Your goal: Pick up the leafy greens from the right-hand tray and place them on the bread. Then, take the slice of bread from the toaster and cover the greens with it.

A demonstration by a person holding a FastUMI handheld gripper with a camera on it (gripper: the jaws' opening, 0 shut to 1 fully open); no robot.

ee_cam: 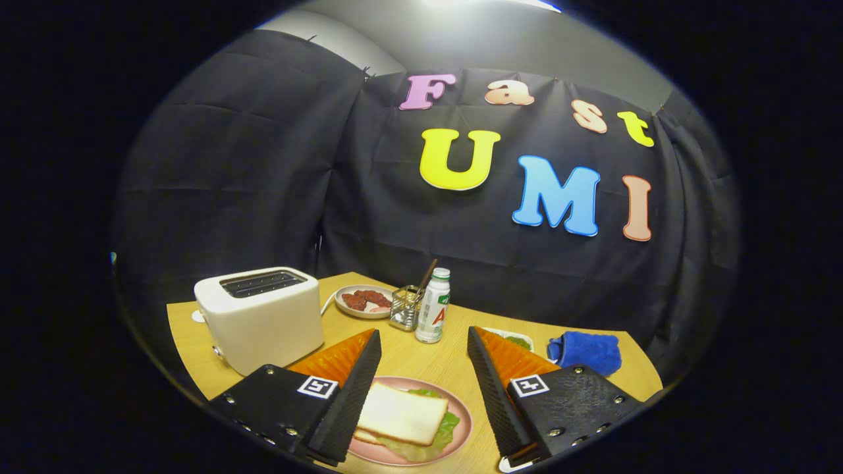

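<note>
Between the wide-open tool (424, 355) fingers, pale bread slice (402, 413) over leafy greens (445, 429) on pink plate (461, 408).

Wooden table (421, 359): toaster (260, 316), plates, bottle (433, 306).

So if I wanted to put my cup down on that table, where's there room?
Best spot: the bare wood between the open fingers, bordered by the plate with the sandwich and the bottle. It is crowded further back, where dish, wire holder and bottle cluster beside the toaster. The cloth takes the right corner.
</note>
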